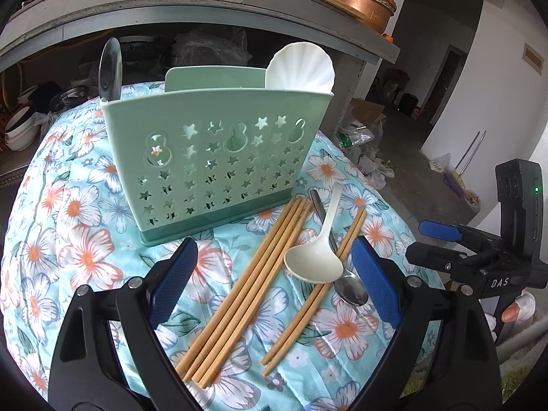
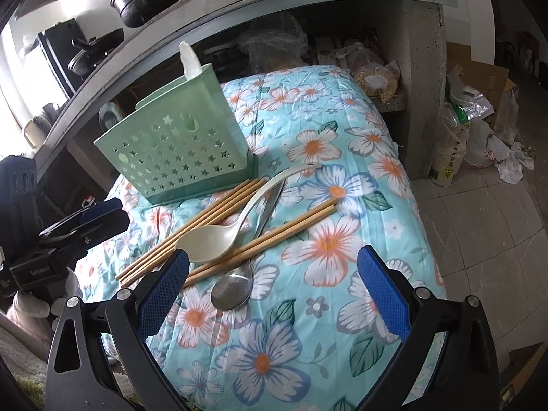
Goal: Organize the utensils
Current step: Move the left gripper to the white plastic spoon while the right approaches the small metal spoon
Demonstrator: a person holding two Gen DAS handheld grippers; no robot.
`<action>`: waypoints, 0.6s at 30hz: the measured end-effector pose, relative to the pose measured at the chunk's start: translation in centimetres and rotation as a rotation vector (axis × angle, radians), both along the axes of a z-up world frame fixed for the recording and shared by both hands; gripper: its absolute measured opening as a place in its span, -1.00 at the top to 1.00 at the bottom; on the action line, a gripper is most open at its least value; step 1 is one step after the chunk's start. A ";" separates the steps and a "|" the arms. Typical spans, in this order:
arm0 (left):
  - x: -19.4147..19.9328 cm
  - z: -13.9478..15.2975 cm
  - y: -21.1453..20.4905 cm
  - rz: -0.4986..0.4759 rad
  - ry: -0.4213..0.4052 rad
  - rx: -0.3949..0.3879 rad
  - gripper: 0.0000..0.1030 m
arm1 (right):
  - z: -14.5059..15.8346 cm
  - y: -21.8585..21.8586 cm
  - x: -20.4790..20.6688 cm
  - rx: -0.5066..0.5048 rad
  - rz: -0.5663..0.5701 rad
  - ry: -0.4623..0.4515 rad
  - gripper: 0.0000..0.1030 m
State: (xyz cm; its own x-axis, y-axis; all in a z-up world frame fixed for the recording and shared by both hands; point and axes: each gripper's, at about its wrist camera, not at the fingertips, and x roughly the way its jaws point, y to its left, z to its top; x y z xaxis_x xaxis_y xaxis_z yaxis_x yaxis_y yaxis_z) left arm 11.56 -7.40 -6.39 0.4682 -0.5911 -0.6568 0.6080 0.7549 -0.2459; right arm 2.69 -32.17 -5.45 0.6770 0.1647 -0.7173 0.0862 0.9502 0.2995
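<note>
On the flowered cloth (image 1: pixel 78 236), just near of the green holder (image 1: pixel 212 157): lying loose, chopsticks (image 1: pixel 246 287), white spoon (image 1: pixel 316 260), metal spoon (image 1: pixel 349 289). Hovering wide open, both left gripper (image 1: pixel 274 281) and right gripper (image 2: pixel 272 291), holding nothing. Probably light, stiff, slippery; gripping mid-handle seeming safest.

Floral cloth (image 1: pixel 85 239): green caddy (image 1: pixel 212 157), chopsticks (image 1: pixel 246 294), 2 spoons (image 1: pixel 315 260).
</note>
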 end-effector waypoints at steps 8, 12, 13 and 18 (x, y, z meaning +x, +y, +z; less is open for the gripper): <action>-0.6 -0.8 -0.4 -0.073 0.064 -0.052 -0.44 | -0.3 1.7 -0.4 -0.043 0.025 0.022 -0.82; -0.5 -1.5 -1.4 -0.123 0.120 -0.074 -0.24 | -0.5 2.1 -0.6 -0.045 0.023 0.026 -0.82; -0.6 -1.7 -1.5 -0.130 0.134 -0.079 -0.18 | -0.5 2.1 -0.7 -0.046 0.023 0.026 -0.82; 0.3 -3.0 -1.9 -0.132 0.257 -0.131 0.06 | -0.9 1.9 -0.8 -0.043 0.021 0.032 -0.81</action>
